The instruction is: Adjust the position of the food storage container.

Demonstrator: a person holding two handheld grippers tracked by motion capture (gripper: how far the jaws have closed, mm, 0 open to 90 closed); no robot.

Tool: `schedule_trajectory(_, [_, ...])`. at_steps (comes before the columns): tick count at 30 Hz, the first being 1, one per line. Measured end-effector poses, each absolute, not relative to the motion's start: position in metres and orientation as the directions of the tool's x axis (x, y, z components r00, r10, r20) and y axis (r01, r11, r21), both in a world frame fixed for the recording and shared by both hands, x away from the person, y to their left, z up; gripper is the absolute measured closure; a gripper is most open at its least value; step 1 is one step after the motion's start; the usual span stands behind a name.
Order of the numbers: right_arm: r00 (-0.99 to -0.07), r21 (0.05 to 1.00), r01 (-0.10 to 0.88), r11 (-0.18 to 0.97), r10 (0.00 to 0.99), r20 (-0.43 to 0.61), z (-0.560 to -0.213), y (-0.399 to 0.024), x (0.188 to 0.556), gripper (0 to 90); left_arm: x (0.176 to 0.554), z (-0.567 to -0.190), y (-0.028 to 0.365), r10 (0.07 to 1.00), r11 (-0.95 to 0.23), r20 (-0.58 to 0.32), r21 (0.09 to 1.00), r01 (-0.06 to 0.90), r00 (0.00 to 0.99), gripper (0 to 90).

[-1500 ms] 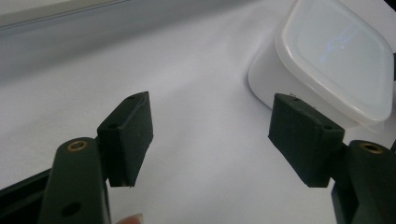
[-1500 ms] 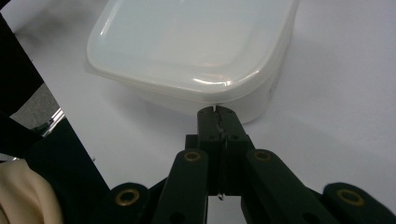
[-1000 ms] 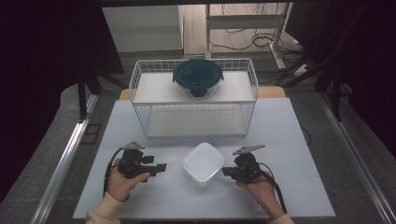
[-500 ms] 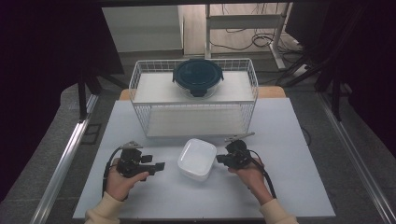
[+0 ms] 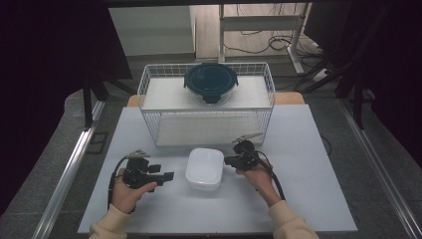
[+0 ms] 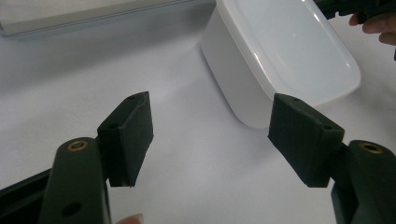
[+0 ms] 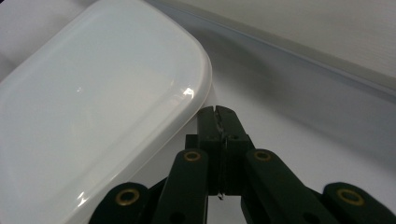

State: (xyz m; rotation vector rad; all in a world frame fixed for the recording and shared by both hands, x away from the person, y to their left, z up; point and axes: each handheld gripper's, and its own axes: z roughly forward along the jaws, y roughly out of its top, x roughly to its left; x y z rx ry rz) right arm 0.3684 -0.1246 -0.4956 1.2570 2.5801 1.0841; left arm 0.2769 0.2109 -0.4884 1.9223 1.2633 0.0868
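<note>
Right tongs (image 5: 230,160), jaws pressed together on nothing, nudge the white container (image 5: 204,168) as a pusher across the tabletop (image 5: 308,149). Left tongs (image 5: 168,176) wait wide apart beside it, ready to receive.

One white lidded container (image 5: 204,169) lies on the desk (image 5: 308,149), just in front of the wire basket (image 5: 149,94); it is the only box of that kind. One wire basket stands at the desk's far side, behind the white container. One round glass container with a dark blue lid (image 5: 211,82) sits up on the wire basket. Two grippers are on the desk in front of the basket: the left gripper (image 5: 166,176), jaws apart, to the left of the white container, and the right gripper (image 5: 228,160), jaws pressed together, just beside its right edge. Two hands hold them.
</note>
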Motion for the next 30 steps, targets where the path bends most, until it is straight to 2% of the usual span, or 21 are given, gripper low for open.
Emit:
schedule_trajectory(12, [-0.676,0.641,0.649,0.41,0.698,0.237,-0.495,-0.12,0.371,89.4,0.275,-0.486,0.212,0.792,-0.158,-0.356,0.665,0.73,0.496,29.9])
schedule_trajectory(16, [-0.668,0.657,0.636,0.405,0.714,0.207,-0.487,-0.127,0.367,89.4,0.275,-0.484,0.215,0.793,-0.148,-0.358,0.67,0.727,0.492,29.9])
schedule_trajectory(30, [-0.652,0.706,0.617,0.348,0.729,0.21,-0.463,-0.172,0.332,88.6,0.274,-0.48,0.218,0.791,-0.133,-0.359,0.69,0.711,0.496,30.3])
